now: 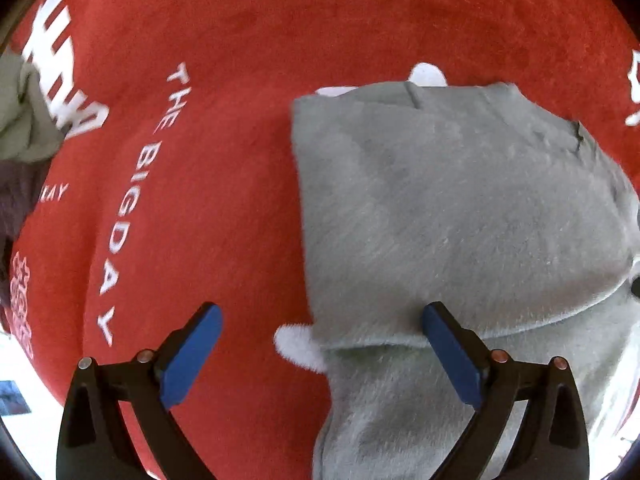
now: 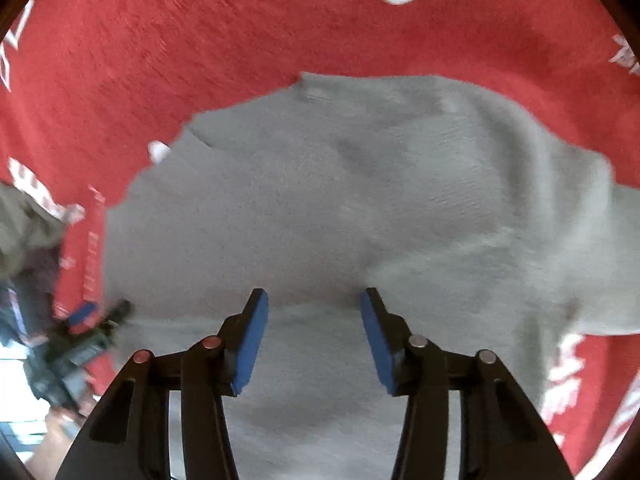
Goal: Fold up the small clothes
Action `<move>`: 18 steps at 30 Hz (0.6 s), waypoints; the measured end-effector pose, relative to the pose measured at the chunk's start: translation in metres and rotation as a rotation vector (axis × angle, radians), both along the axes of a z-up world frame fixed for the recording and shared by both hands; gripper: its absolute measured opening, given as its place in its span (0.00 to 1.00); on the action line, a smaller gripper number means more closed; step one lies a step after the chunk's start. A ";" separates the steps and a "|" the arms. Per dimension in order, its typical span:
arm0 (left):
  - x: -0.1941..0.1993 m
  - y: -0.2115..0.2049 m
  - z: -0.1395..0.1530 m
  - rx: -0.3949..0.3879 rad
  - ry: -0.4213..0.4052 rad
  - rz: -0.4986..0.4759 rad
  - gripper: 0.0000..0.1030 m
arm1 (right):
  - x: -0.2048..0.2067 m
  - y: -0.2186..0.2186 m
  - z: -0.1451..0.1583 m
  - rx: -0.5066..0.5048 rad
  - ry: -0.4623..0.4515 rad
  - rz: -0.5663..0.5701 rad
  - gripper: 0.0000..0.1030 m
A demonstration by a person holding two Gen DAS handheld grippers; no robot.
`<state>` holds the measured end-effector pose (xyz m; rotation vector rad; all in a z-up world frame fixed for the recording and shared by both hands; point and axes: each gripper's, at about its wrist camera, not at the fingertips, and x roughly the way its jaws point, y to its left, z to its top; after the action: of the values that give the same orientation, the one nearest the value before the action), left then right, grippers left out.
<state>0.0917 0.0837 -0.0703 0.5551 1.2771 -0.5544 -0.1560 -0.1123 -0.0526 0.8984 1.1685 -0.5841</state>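
Note:
A small grey garment [image 1: 452, 216] lies partly folded on a red cloth with white lettering [image 1: 200, 160]. My left gripper [image 1: 320, 320] is open and empty, hovering over the garment's left edge, with one blue pad [image 1: 192, 356] above the red cloth and the other above the grey fabric. In the right wrist view the same grey garment [image 2: 340, 208] fills the middle. My right gripper [image 2: 314, 304] is open and empty just above it. The left gripper [image 2: 86, 336] shows blurred at the left there.
A second pale green-grey garment [image 1: 20, 120] lies bunched at the far left of the red cloth, also seen in the right wrist view [image 2: 24, 220]. The red cloth's edge and a bright floor [image 1: 16, 364] show at the lower left.

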 end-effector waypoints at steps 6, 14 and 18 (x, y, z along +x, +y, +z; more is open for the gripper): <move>-0.038 -0.008 0.029 0.009 -0.011 -0.063 0.98 | -0.070 -0.004 0.007 0.101 -0.085 -0.154 0.52; -0.115 -0.058 0.036 0.006 0.057 -0.189 0.98 | -0.144 -0.005 0.005 0.175 -0.121 -0.298 0.53; -0.161 -0.094 0.033 0.017 0.074 -0.275 0.98 | -0.178 -0.014 -0.001 0.183 -0.141 -0.372 0.53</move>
<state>-0.0698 -0.0100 -0.0375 0.7367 1.2845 -0.7994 -0.3343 -0.1259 -0.0533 1.3085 0.9431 -0.7074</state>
